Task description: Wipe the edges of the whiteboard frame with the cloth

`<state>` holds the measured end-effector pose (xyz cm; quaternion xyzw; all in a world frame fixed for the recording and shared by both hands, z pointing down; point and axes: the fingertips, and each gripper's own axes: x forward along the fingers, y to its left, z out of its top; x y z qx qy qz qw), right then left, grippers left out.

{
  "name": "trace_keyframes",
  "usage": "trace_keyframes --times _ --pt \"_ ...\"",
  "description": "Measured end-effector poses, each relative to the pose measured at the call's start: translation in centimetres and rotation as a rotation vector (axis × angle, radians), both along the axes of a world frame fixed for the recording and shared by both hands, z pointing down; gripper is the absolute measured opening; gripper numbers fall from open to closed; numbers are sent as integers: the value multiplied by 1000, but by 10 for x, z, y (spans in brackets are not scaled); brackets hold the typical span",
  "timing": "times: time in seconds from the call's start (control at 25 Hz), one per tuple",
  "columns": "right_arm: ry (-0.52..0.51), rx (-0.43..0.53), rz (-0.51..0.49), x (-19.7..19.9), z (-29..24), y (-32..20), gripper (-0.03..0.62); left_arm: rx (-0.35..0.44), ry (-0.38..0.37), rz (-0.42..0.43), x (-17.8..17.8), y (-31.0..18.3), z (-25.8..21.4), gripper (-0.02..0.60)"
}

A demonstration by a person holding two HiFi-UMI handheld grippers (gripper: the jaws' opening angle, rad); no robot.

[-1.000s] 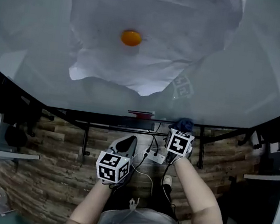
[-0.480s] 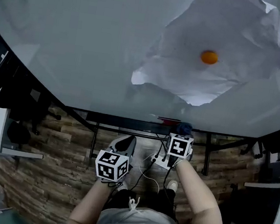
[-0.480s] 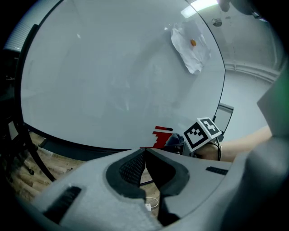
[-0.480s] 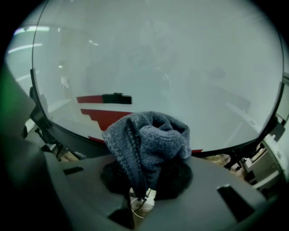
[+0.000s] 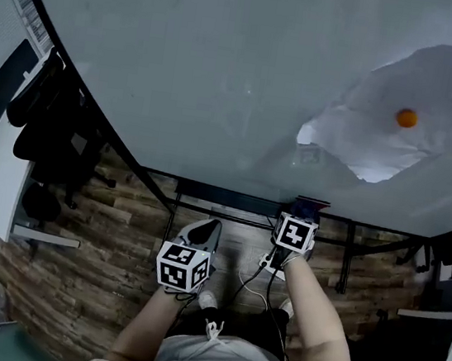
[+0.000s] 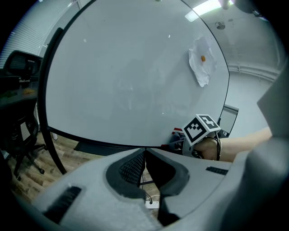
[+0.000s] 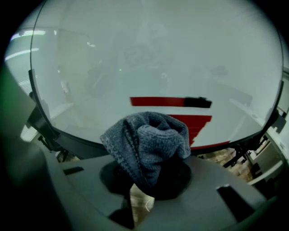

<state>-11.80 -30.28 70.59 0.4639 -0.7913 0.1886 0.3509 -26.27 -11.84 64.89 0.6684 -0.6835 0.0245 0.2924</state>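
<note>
- My right hand-held gripper (image 7: 149, 178) was pinching the cloth (image 7: 146, 144), a grey-blue knitted bundle that bulged out past the jaws.
- In the head view the cloth (image 5: 299, 203) sat at 12 o'clock from my right hand-held gripper's marker cube (image 5: 294, 233), right at the lower edge of the whiteboard frame (image 5: 224, 194). I could not tell whether it actually touched.
- In the right gripper view the dark frame (image 7: 74, 143) curved behind the cloth, with a red bar (image 7: 158, 101) on the board at 12 o'clock above it.
- My left hand-held gripper (image 6: 145, 155) had its jaws pressed together at the tips with nothing between them. It was held below the frame, at 8 o'clock from the right one, apart from the board.
- The whiteboard (image 5: 224, 75) carried a crumpled sheet of paper (image 5: 429, 158) at 2 o'clock, with an orange magnet (image 5: 406, 118) on it.
- The wooden floor (image 5: 111, 226) lay beneath, and a black chair (image 5: 49, 134) stood at 9 o'clock.
</note>
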Motion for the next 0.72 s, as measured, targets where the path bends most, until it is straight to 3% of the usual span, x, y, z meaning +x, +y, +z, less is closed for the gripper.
trace_keyframes --times 0.28,0.56,0.72 --pt "-22 -24 -132 -75 9 43 75 2 2 -41 -35 36 4 19" --pt "-23 5 -142 -107 7 50 76 42 -2 -182 -75 63 6 19" --pt "-31 22 -215 -133 10 67 77 41 33 -248 -95 76 11 18"
